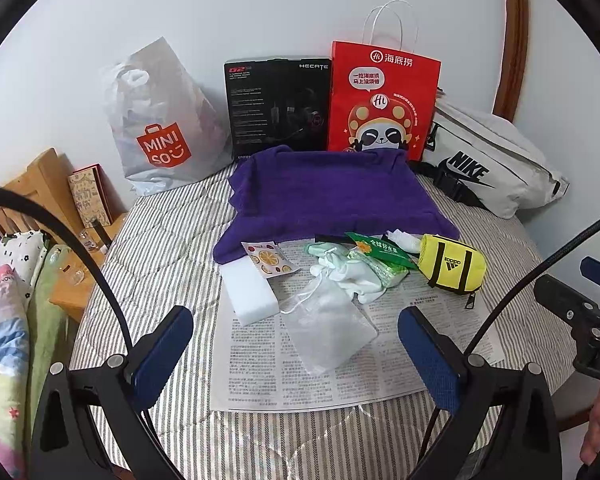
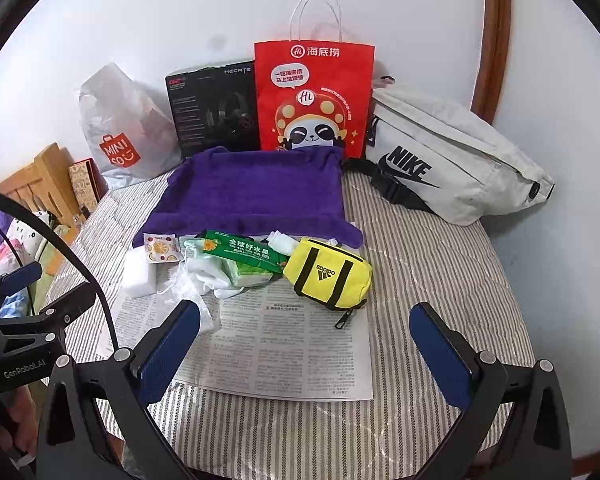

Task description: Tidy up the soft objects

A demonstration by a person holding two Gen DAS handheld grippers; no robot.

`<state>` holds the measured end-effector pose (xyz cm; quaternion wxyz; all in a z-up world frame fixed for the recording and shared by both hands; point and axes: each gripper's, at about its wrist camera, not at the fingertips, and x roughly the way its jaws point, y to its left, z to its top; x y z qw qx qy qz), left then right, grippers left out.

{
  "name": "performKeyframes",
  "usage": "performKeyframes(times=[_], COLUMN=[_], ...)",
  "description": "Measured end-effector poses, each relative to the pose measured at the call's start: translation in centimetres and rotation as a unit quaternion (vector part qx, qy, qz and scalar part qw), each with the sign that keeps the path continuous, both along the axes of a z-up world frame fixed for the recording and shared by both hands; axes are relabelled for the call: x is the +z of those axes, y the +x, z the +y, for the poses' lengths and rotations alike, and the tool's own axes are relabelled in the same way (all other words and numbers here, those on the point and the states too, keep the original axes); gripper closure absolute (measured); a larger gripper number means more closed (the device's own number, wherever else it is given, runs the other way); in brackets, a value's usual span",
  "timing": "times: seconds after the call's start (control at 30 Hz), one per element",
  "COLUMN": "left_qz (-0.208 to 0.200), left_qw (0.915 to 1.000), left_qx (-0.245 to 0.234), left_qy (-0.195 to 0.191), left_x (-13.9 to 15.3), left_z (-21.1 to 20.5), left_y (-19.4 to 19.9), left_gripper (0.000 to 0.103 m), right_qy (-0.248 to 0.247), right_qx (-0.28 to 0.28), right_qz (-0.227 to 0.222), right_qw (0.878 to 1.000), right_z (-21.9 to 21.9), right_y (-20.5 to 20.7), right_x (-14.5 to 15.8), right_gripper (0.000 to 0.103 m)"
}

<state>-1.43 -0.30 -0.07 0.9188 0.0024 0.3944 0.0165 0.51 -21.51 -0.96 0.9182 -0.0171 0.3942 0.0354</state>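
Note:
A newspaper (image 1: 380,364) (image 2: 292,352) lies on the striped bed. On it lie a white sponge block (image 1: 250,292) (image 2: 140,276), a fruit-print sachet (image 1: 269,259) (image 2: 161,247), a clear drawstring pouch (image 1: 328,328), a white cloth (image 1: 340,276) (image 2: 208,276), a green tissue pack (image 1: 380,258) (image 2: 244,258) and a yellow Adidas pouch (image 1: 452,268) (image 2: 328,274). A purple towel (image 1: 332,196) (image 2: 256,192) lies behind them. My left gripper (image 1: 296,356) is open and empty above the clear pouch. My right gripper (image 2: 304,356) is open and empty above the newspaper.
Against the wall stand a Miniso plastic bag (image 1: 160,128) (image 2: 120,132), a black headset box (image 1: 278,104) (image 2: 212,106), a red paper bag (image 1: 384,104) (image 2: 312,100) and a white Nike bag (image 1: 492,164) (image 2: 452,160). A wooden bedside stand (image 1: 80,240) is at left.

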Motion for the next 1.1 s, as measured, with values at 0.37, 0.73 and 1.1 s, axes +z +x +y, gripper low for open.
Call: performKeyframes(times=[0.37,0.73,1.1], left_qz=[0.002,0.002,0.003], left_qw=[1.0000,1.0000,1.0000], left_qx=[0.003,0.004,0.004], left_qy=[-0.001,-0.001,0.000], left_x=[0.06,0.10,0.16], left_z=[0.24,0.41,0.44], left_y=[-0.23,-0.49,-0.53], left_gripper=[0.000,0.000,0.000], right_qy=[-0.001,-0.003,-0.004], right_qx=[0.000,0.001,-0.001], right_qz=[0.000,0.001,0.000], right_qw=[1.000,1.000,1.000], right_z=[0.13,0.28,0.49], right_y=[-0.24,-0.37,-0.61], right_x=[0.04,0.03,0.05], right_gripper=[0.000,0.000,0.000])
